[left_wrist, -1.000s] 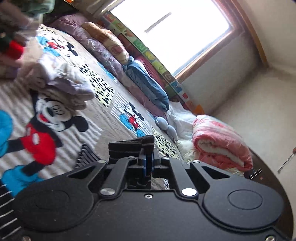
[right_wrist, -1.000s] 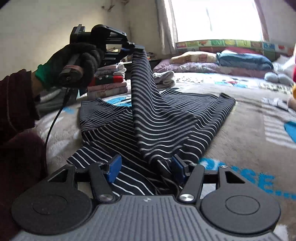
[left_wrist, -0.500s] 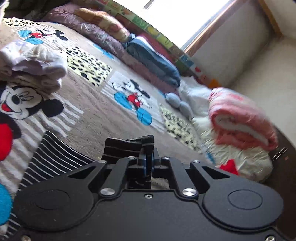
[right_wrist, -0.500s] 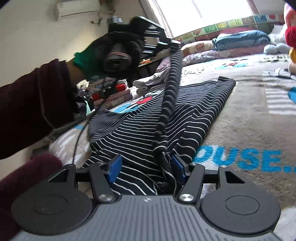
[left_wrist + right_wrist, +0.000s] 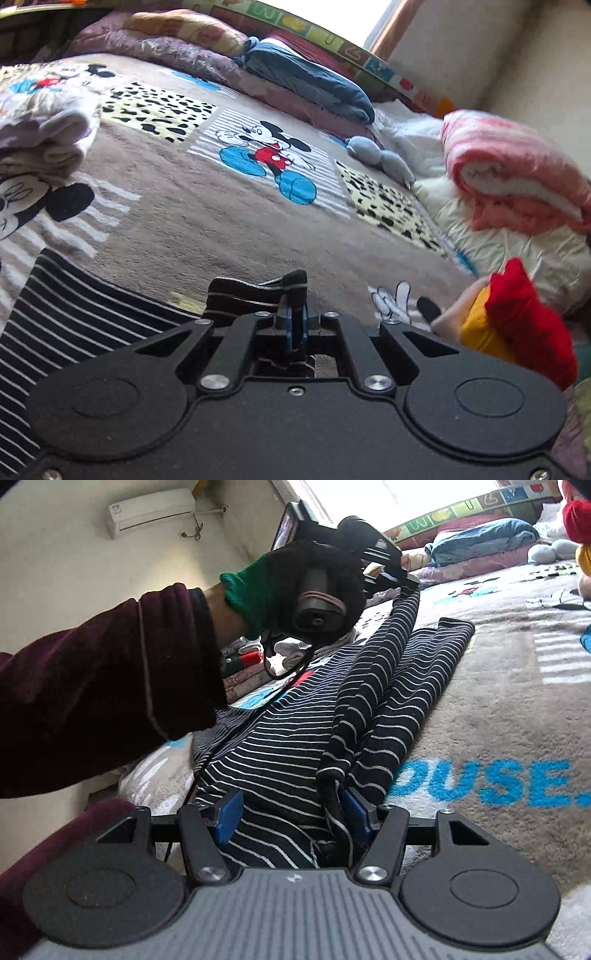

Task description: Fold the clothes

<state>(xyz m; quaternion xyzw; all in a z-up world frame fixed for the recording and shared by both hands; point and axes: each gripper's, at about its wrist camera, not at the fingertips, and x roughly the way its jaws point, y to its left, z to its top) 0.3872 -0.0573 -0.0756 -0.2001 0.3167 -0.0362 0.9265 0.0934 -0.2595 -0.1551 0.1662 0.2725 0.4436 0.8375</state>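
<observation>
A dark navy garment with thin white stripes (image 5: pixel 288 738) lies spread on the cartoon-print bedspread (image 5: pixel 498 709). In the left wrist view my left gripper (image 5: pixel 295 317) is shut on a bunched edge of this striped garment (image 5: pixel 74 314). The right wrist view shows that left gripper (image 5: pixel 406 581) in a black-gloved hand (image 5: pixel 306 587), holding a strip of the cloth raised over the rest. My right gripper (image 5: pixel 291 812) sits low at the garment's near end. Its blue pads (image 5: pixel 229 810) stand apart, with cloth lying between them and a fold beside the right pad.
A pile of folded pale clothes (image 5: pixel 44 136) lies at the left, pillows (image 5: pixel 314 85) along the window side. A rolled pink blanket (image 5: pixel 517 177) and a red-and-yellow plush toy (image 5: pixel 517 332) are at the right. More folded clothes (image 5: pixel 243 668) sit behind the sleeve.
The gloved hand carried my left gripper and its strip of striped cloth to the right across the garment and a little lower. My right gripper rolled slightly but stayed in place, still open.
</observation>
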